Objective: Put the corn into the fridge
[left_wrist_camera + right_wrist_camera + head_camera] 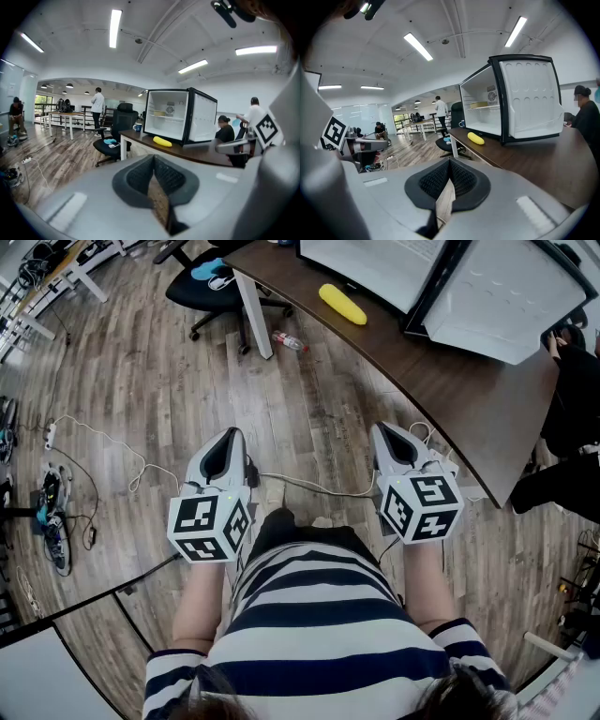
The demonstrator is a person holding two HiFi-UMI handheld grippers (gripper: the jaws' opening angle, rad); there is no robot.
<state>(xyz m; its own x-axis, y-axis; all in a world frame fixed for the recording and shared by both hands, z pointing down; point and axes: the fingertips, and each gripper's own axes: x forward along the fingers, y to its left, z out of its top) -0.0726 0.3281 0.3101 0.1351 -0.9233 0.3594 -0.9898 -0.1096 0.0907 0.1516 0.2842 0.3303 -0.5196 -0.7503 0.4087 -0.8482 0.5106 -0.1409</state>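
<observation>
The corn (pixel 342 304) lies untouched on the desk (pixel 450 390), upper centre, outside the open fridge (pixel 478 93). The left gripper (pixel 225 451) and right gripper (pixel 394 442) are both closed, empty and well short of it.

Brightness: an evenly lit office is shown in all three views.
Source: light is supplied by ceiling strip lamps (pixel 114 28); daylight is admitted through far windows (pixel 44 99).
Glare: the lamps are burnt out to plain white, and the fridge (pixel 487 112) interior is rendered very bright.
Shadows: only soft, faint ones are cast on the wooden floor (pixel 141 381).
Distortion: straight lines are bowed by wide-angle lenses; both gripper views are ringed with black corners.
Focus: the left hand-held gripper (pixel 153 157) and the right hand-held gripper (pixel 450 160) are rendered soft close to the lens.
</observation>
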